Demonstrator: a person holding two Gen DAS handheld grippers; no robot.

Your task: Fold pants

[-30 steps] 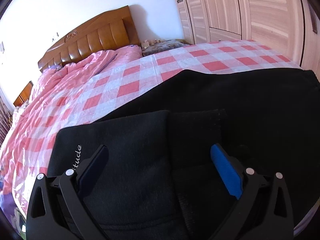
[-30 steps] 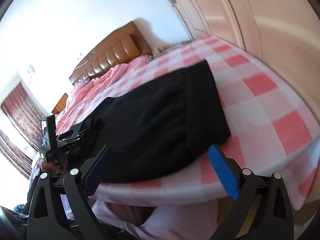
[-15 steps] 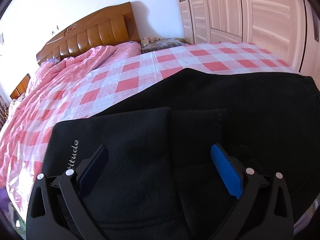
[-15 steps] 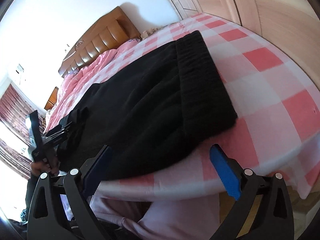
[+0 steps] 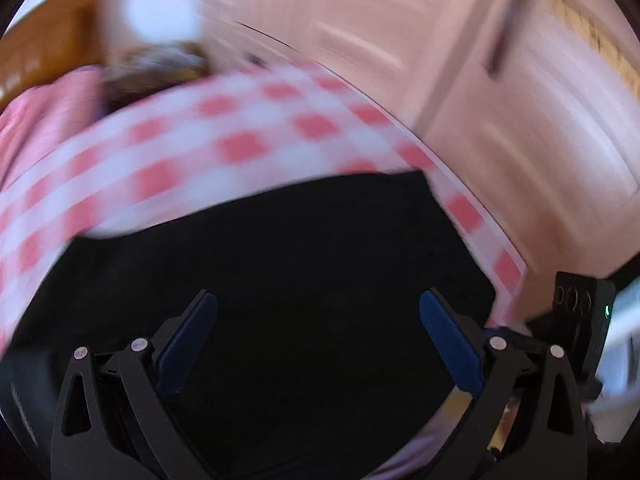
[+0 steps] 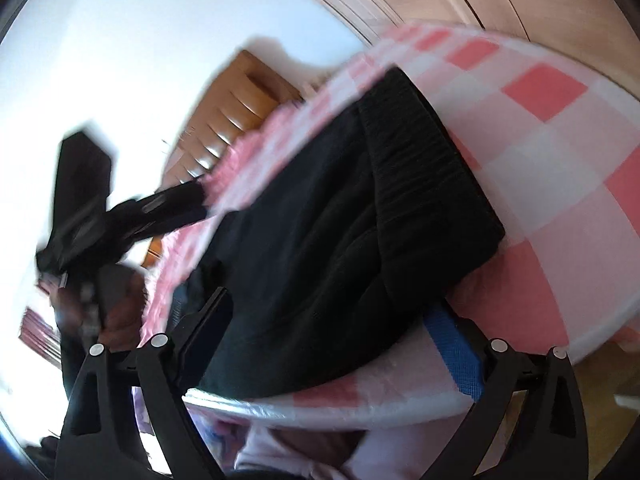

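The black pants (image 5: 288, 264) lie folded on the pink checked bed sheet (image 5: 192, 168). My left gripper (image 5: 318, 320) is open and empty, just above the dark cloth; this view is blurred. In the right wrist view the pants (image 6: 360, 216) lie with their ribbed waistband (image 6: 424, 148) toward the bed's corner. My right gripper (image 6: 332, 320) is open and empty, at the pants' near edge by the bed's edge. The left gripper (image 6: 120, 216) shows there at the left, raised above the bed, blurred.
A wooden headboard (image 6: 236, 120) and a pink quilt (image 5: 40, 112) are at the far end of the bed. Pale wardrobe doors (image 5: 500, 80) stand beyond the bed's right edge (image 5: 472, 208). The right gripper's housing (image 5: 580, 320) shows at the right.
My left gripper has swung fast to the right, toward the wardrobe, and lifted off the pants' left end. My right gripper has tilted and moved closer to the pants' near edge.
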